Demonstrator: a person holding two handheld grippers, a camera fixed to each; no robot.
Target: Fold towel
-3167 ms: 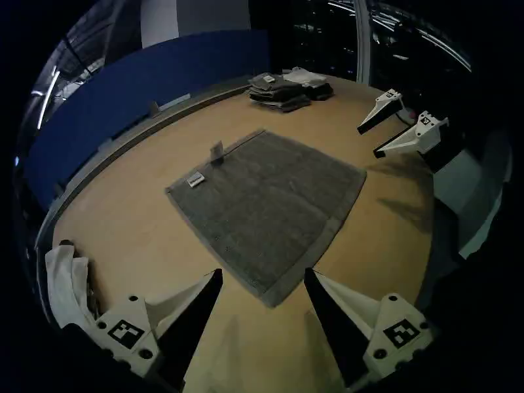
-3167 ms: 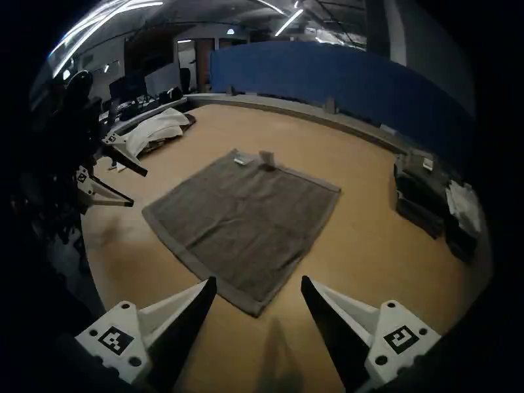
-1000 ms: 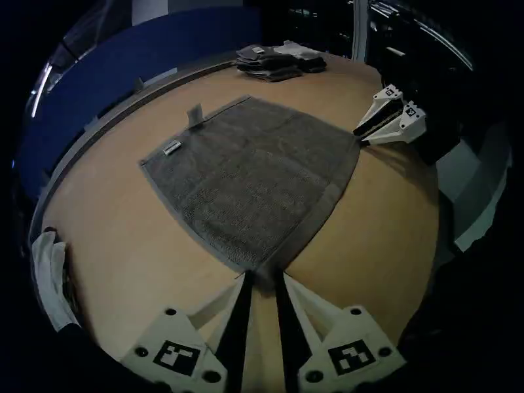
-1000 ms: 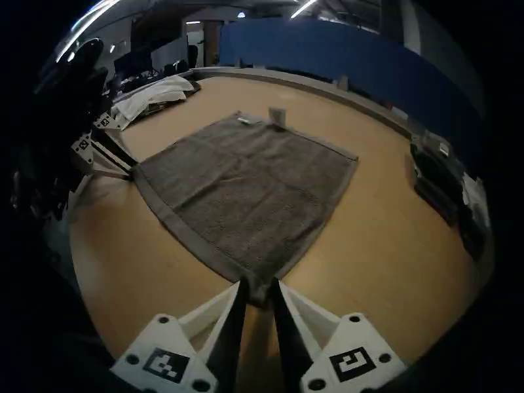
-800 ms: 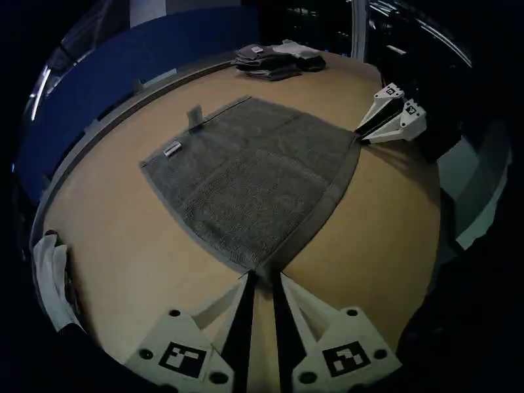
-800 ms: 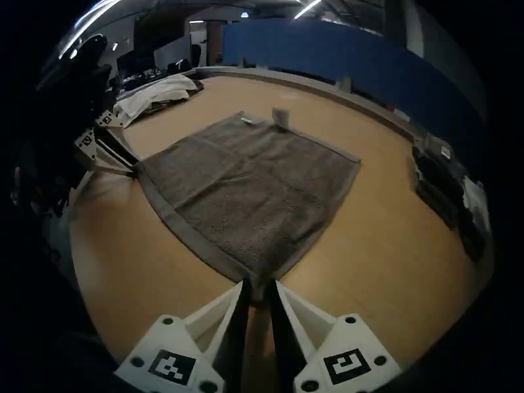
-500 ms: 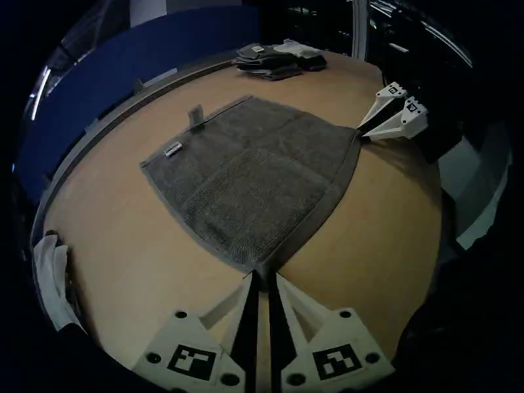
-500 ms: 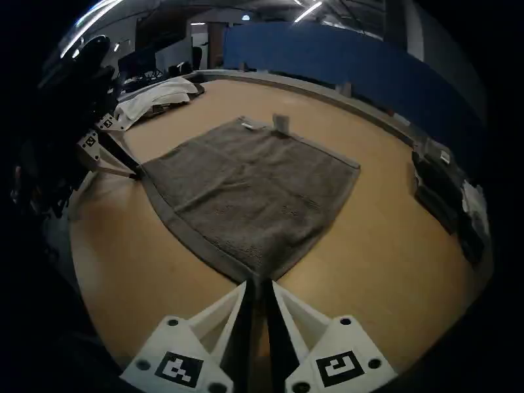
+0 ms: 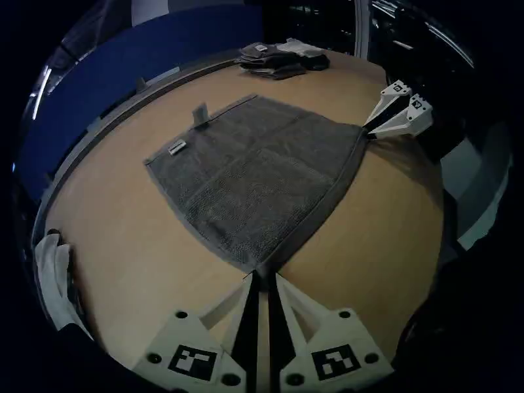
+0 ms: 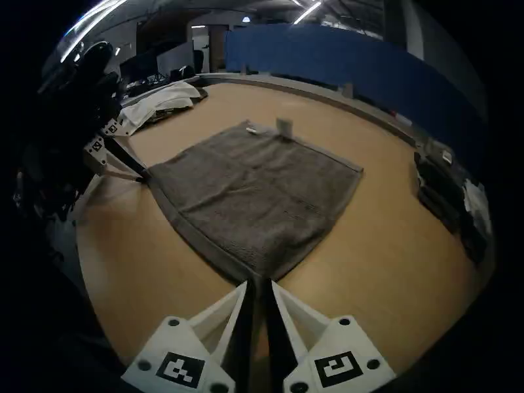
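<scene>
Left gripper view: left gripper (image 9: 260,280) clamped on one near towel (image 9: 262,170) corner, right gripper (image 10: 259,285) likewise on the other, so next both should probably carry them to the far edge.

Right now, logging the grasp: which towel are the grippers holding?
The spread-out grey terry towel: left gripper and right gripper each pinch a corner. The folded dark towels sit stacked apart.

towel (image 9: 262,170) on table (image 9: 124,229) centre; cloth stack (image 9: 281,56) behind it, near partition (image 9: 131,72)
</scene>
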